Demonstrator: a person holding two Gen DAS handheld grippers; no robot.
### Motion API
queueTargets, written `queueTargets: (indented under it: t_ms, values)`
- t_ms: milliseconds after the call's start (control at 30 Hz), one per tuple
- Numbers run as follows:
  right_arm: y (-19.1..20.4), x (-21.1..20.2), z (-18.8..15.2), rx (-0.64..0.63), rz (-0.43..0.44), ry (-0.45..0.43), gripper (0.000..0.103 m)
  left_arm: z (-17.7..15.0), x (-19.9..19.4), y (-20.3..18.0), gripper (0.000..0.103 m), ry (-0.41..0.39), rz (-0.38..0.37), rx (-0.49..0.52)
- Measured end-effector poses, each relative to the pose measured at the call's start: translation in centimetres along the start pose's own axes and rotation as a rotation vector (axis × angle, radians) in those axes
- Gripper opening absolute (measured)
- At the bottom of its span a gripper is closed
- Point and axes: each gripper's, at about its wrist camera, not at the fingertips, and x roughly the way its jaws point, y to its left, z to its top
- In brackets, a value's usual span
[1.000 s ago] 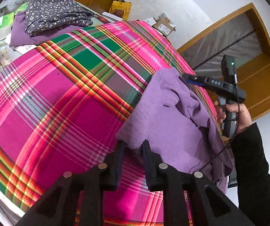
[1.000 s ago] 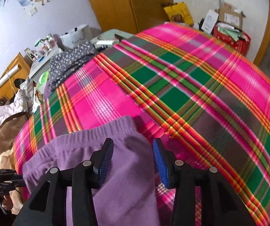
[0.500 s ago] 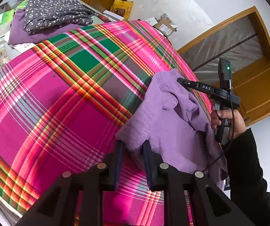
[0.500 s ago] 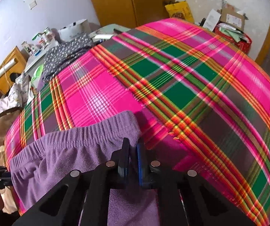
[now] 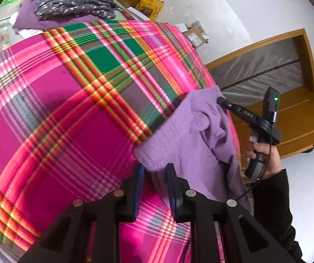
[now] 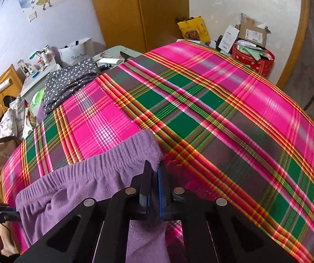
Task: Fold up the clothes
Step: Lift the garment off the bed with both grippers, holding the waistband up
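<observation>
Here, lilac garment (image 6: 73, 186) lies at near edge of plaid bedspread (image 6: 200, 114). Right hand-held gripper (image 6: 153, 175) clamped on waistband corner. Left hand-held gripper (image 5: 154, 171) partly apart, garment's other corner between fingers; whether pads press it, cannot tell.

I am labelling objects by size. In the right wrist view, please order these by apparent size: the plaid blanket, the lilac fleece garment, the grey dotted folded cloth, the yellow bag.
1. Plaid blanket
2. Lilac fleece garment, near the camera
3. Grey dotted folded cloth
4. Yellow bag, farthest away
</observation>
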Motion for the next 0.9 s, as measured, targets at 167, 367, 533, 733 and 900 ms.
queueTargets:
  t_ms: [167, 367, 533, 733, 900]
  values:
    - [-0.6, 1.3, -0.3, 0.032, 0.018, 0.047, 0.008, 0.2, 0.3, -0.3, 0.022, -0.010, 0.004, 0.006]
    - [-0.9, 3.1, -0.6, 0.053, 0.037, 0.112, 0.010, 0.7, 1.0, -0.1, 0.022, 0.000, -0.021, -0.017]
    - [-0.7, 3.4, -0.9, 0.046, 0.055, 0.127, 0.023, 0.7, 1.3, -0.1, 0.018, 0.001, -0.020, -0.018]
    - [0.8, 2.2, -1.2, -0.031, -0.017, 0.061, 0.004, 0.7, 0.6, -1.0, 0.008, -0.023, 0.027, 0.036]
    - [0.9, -3.4, 0.1, -0.030, -0.073, -0.117, 0.004, 1.0, -2.3, -5.1, 0.007, -0.108, 0.074, 0.205]
